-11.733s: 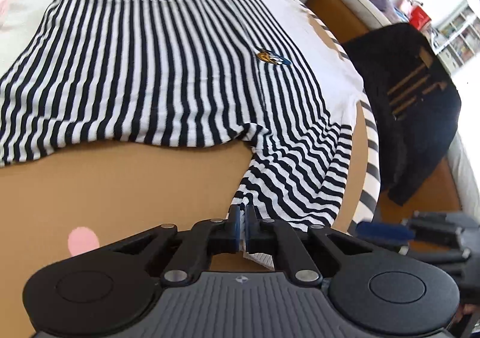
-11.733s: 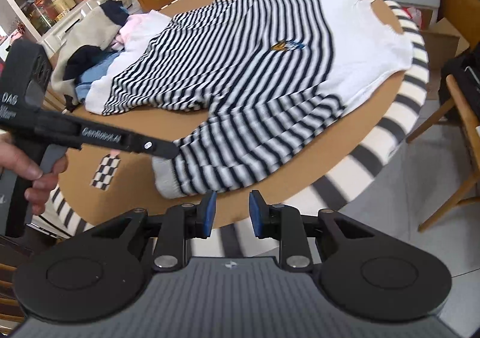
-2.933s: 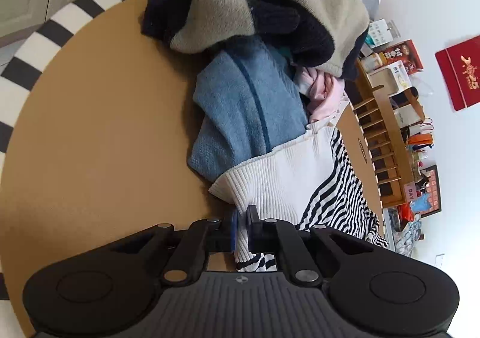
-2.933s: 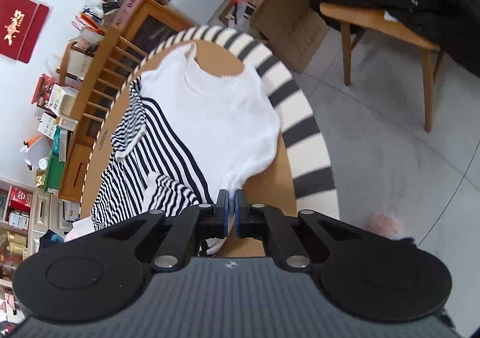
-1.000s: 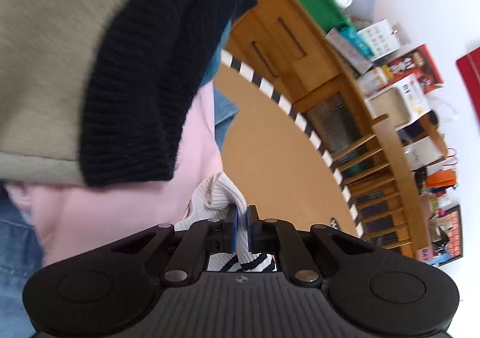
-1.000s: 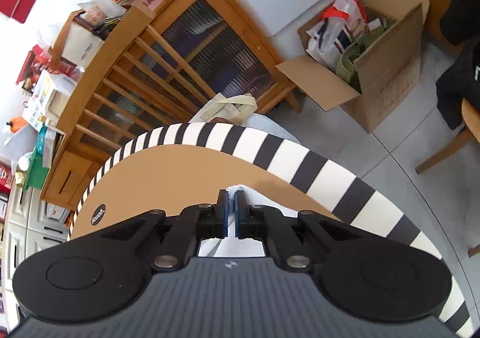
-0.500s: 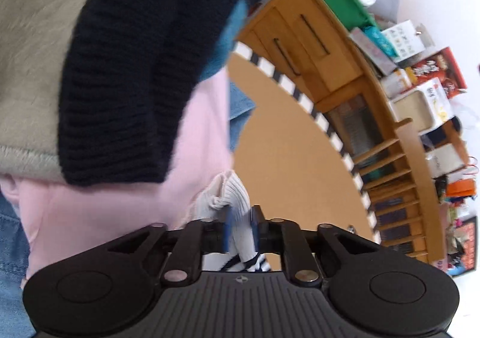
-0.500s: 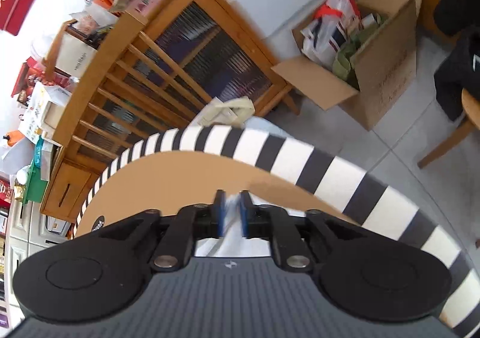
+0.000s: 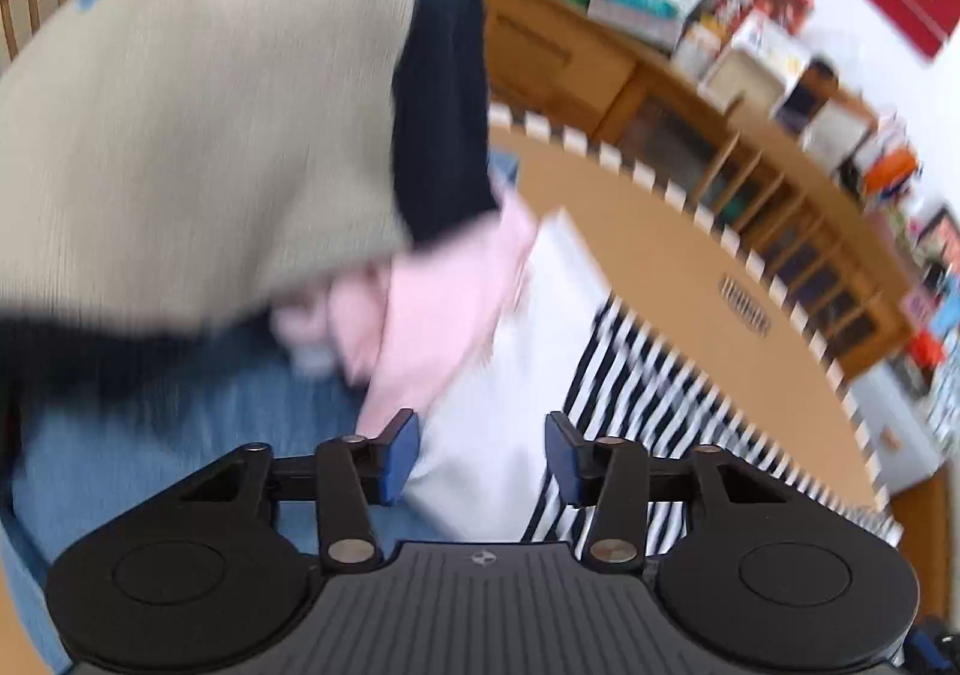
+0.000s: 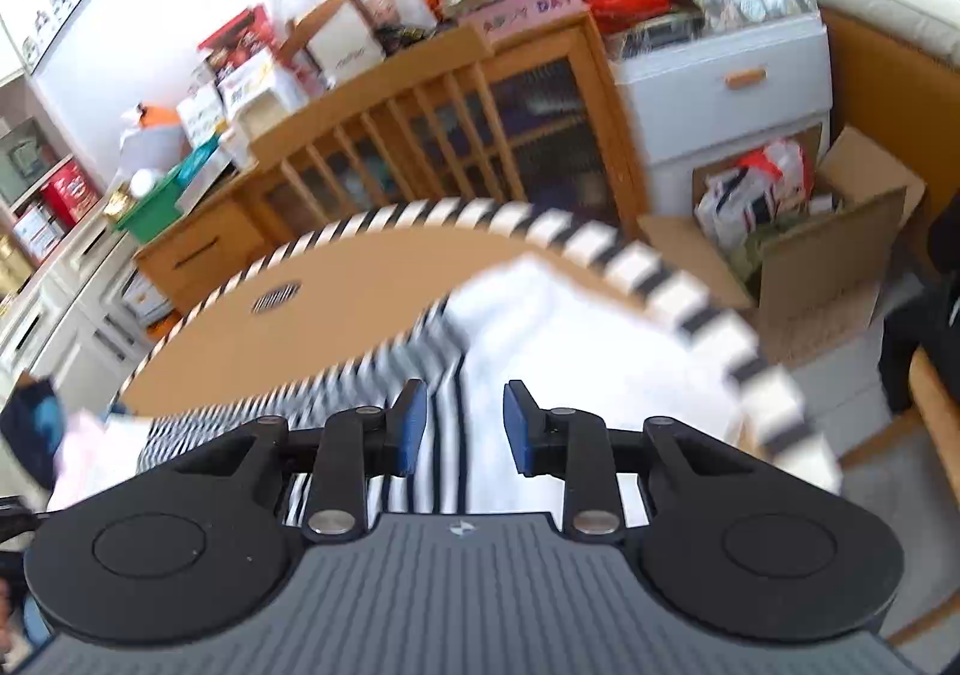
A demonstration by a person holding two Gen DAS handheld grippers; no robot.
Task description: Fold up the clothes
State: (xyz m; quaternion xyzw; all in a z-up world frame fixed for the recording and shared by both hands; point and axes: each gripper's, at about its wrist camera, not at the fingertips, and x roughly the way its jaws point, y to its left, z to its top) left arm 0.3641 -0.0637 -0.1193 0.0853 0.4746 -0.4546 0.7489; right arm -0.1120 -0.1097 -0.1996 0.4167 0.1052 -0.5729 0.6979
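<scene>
The black-and-white striped sweater with white panels lies on the round brown table; it shows in the left wrist view (image 9: 636, 375) and in the right wrist view (image 10: 540, 327). My left gripper (image 9: 480, 453) is open and empty above its white hem part. My right gripper (image 10: 462, 426) is open and empty above the sweater's white and striped part near the table's striped rim (image 10: 678, 303). Both views are blurred by motion.
A pile of other clothes, a beige and navy knit (image 9: 198, 123), a pink garment (image 9: 438, 303) and blue denim (image 9: 198, 405), lies left of the sweater. Wooden cabinets (image 10: 450, 135), a white drawer unit (image 10: 726, 81) and an open cardboard box (image 10: 798, 231) stand beyond the table.
Both grippers were shut on the sweater's edges and have opened, letting it go. Both have pulled back and up, so more of the table and sweater shows.
</scene>
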